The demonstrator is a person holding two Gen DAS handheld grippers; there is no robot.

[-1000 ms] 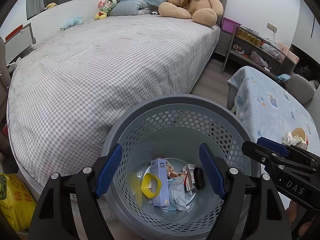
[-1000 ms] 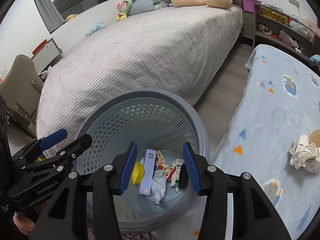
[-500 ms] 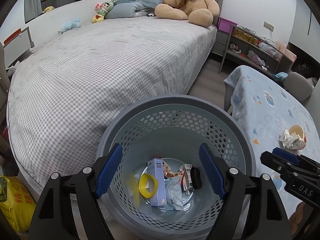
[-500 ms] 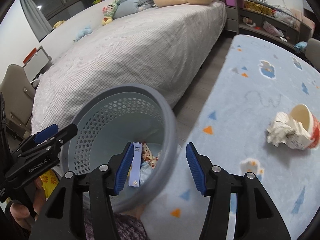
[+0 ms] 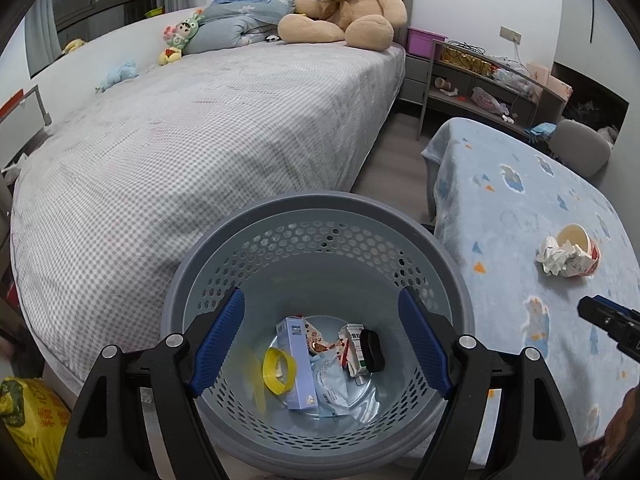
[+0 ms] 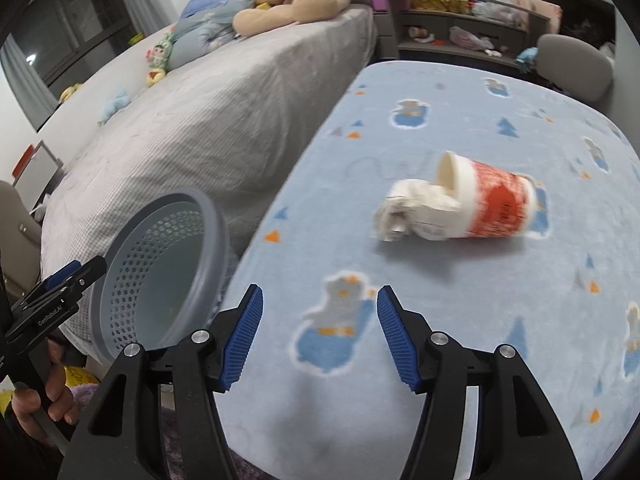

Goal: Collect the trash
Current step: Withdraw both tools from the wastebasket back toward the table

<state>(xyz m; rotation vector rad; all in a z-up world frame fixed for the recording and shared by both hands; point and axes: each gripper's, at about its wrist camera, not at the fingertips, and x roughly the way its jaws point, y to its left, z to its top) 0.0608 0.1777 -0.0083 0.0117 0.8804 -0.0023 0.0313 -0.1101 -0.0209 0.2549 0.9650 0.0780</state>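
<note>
A wide bed [image 5: 192,152] with a grey checked cover fills the far side of the room, a big teddy bear [image 5: 344,4] sitting at its head. Beside it, across a strip of floor, stands the counter [image 6: 460,280] under a light-blue blanket printed with bears and triangles. A low shelf [image 5: 480,76] and a grey chair [image 5: 580,152] lie beyond it. Between bed and counter sits a round grey perforated trash basket [image 5: 320,216], its rim close to the counter's edge. In its bottom lie a pale blue box [image 5: 298,364], a yellow tape ring [image 5: 280,370], crumpled wrappers [image 5: 328,344] and a small tube with a black cap [image 5: 364,348].

On the counter, well apart from the basket, a red-and-white paper cup [image 6: 492,204] lies on its side with a crumpled paper wad [image 6: 404,212] stuffed at its mouth. Nothing lies between it and the right tongs.

The left tongs [image 5: 320,344] hang above the basket with jaws wide apart and empty. The right tongs [image 6: 318,332] are over the blanket short of the cup, jaws opening, nothing between them.
</note>
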